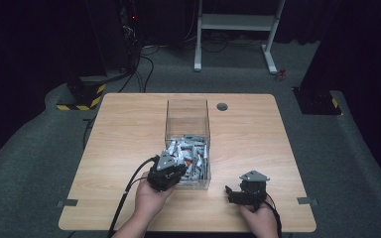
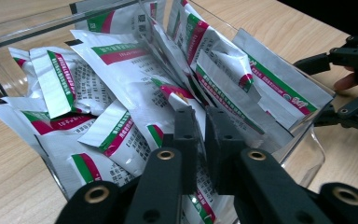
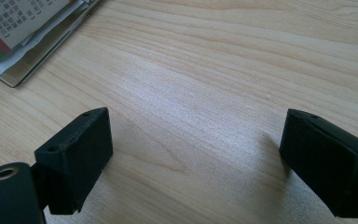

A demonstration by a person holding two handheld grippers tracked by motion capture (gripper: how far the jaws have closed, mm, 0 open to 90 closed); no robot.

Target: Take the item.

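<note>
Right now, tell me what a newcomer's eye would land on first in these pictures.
First, the clear bin at the table's middle, its near end heaped with silver sachets banded green and red. Next, the left gripper dipped over the bin's near corner, jaws nearly closed among the sachets; whether they pinch one is unclear. Last, the right gripper held low at the near right, jaws wide open over bare wood.

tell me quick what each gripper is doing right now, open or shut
Left gripper: jaws nearly together among the silver foil sachets in the clear plastic box; whether it grips one cannot be told.
Right gripper: open, empty, over the wooden table.
</note>
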